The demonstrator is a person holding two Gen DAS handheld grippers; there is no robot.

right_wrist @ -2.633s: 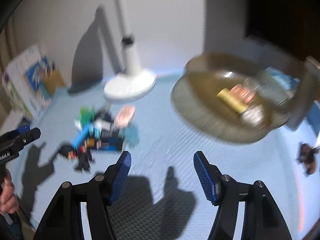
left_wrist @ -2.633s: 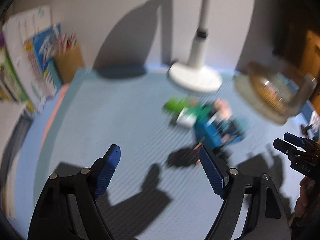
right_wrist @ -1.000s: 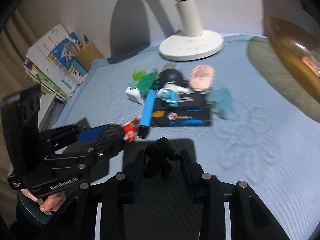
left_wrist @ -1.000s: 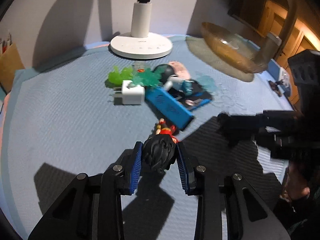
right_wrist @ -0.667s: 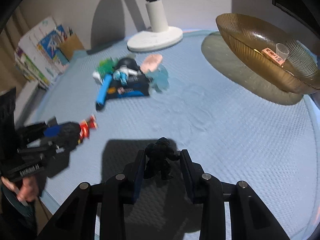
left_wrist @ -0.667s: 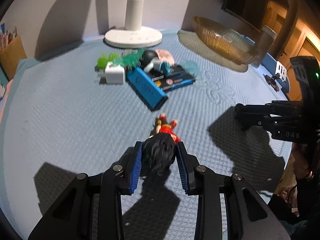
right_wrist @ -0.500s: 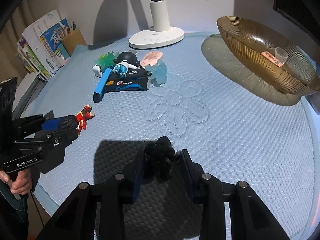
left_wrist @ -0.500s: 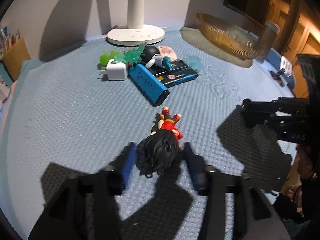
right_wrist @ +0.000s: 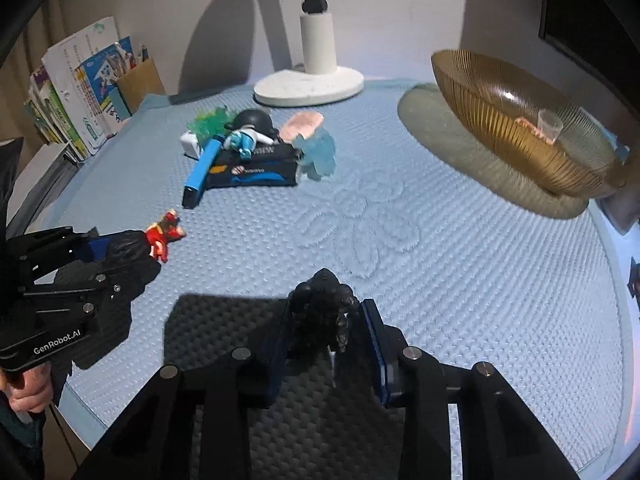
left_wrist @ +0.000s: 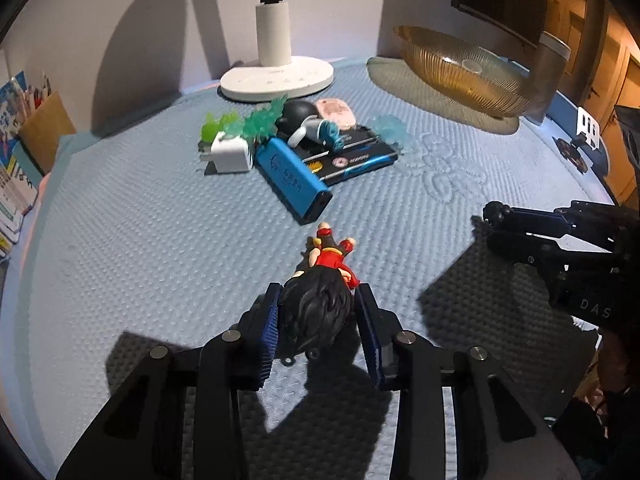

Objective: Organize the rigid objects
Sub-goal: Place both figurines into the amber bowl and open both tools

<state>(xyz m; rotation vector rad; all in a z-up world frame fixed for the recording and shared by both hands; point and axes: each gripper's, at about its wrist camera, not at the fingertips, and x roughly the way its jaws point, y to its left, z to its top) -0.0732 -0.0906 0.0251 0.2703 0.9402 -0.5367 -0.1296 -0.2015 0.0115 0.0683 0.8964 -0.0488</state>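
My left gripper [left_wrist: 318,312] has its jaws around the black hair of a small red-clad figure [left_wrist: 320,296] that lies on the blue mat; there are slight gaps beside the head. It also shows in the right wrist view [right_wrist: 160,238]. My right gripper [right_wrist: 324,320] is shut on a black figurine [right_wrist: 322,312], held low over the mat. A pile of small objects [left_wrist: 296,152] lies mid-mat: a blue stick, a white charger, green pieces, a black card box.
A gold ribbed bowl [right_wrist: 520,136] holding a small cup stands at the right. A white lamp base [left_wrist: 276,78] stands behind the pile. Books and a pencil box [right_wrist: 88,84] line the left edge. The mat's front edge is near both grippers.
Both grippers closed on figures by the pile and carried them back toward the mat's front. The left jaws widened briefly half a second ago and now sit closer around the head.
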